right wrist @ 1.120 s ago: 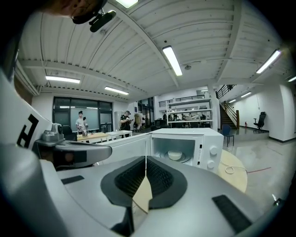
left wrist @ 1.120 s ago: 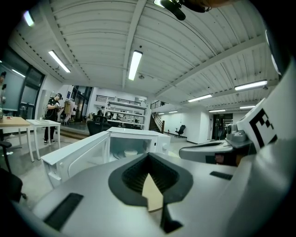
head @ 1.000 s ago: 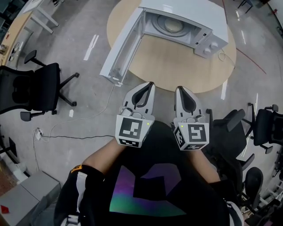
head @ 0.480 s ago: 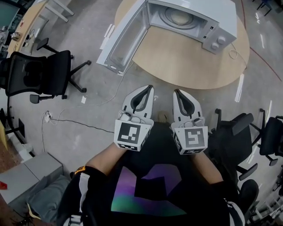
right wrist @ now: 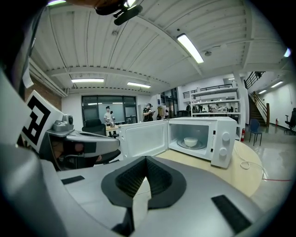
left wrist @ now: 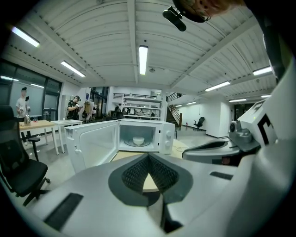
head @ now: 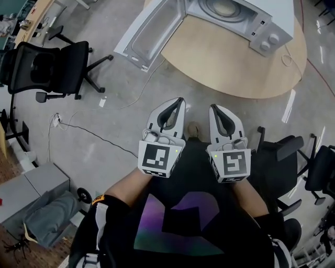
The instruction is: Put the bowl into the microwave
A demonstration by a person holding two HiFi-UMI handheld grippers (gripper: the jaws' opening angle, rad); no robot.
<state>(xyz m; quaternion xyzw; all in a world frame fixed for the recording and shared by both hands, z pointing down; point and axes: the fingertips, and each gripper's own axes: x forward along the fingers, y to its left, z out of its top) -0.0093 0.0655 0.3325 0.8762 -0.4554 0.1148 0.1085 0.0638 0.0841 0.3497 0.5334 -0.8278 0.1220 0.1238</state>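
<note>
A white microwave [head: 246, 15] stands on the round wooden table [head: 235, 63] with its door [head: 149, 34] swung wide open to the left. A small white bowl [right wrist: 190, 141] sits on the turntable inside; the left gripper view also shows the bowl [left wrist: 138, 140] there. Both grippers are held side by side close to my body, well short of the table. My left gripper [head: 177, 100] is shut with nothing in it. My right gripper [head: 214, 108] is shut and empty too. Each points toward the microwave [left wrist: 143, 134].
Black office chairs stand at the left [head: 47, 65] and right [head: 293, 157]. A cable [head: 89, 133] trails over the grey floor, and a grey cabinet [head: 26, 191] sits at the lower left. People [right wrist: 149, 111] stand by far desks.
The microwave and table have slid toward the top of the head view as I backed away from them. Both grippers stayed shut and side by side.
</note>
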